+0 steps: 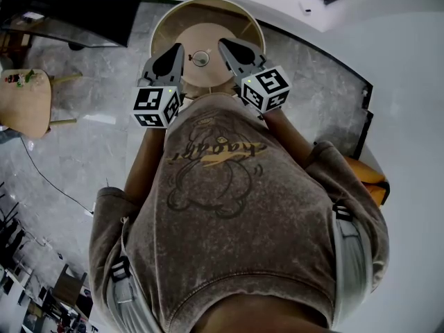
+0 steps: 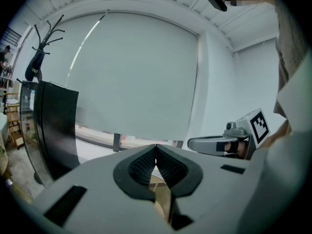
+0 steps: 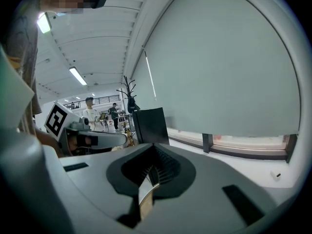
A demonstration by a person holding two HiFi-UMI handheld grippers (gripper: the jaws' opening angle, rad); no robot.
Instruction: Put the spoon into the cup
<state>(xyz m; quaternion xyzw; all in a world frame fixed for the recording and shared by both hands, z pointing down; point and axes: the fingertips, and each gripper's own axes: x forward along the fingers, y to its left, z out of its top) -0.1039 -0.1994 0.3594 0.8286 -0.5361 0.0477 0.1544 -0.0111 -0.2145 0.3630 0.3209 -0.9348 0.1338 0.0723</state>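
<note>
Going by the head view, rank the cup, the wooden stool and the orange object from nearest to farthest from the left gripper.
1. cup, on the round table, just right of the left gripper.
2. wooden stool, on the floor, far left.
3. orange object, far right.

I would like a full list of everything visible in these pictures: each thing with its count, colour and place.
round table: one, beige, in front of the person
cup: one, small, pale, seemingly a cup, on the table between the gripper tips
stool: one, light wood, floor at left, small items on top
black panel: one, upper left
coat stand: one, black, behind the panel
cable: one, dark, on the grey floor
orange thing: one, at the person's right, partly hidden
shirt: one, grey-brown, printed
left hand-held gripper: one, grey, over the table, jaws shut, empty
right hand-held gripper: one, grey, over the table, jaws shut, empty
</note>
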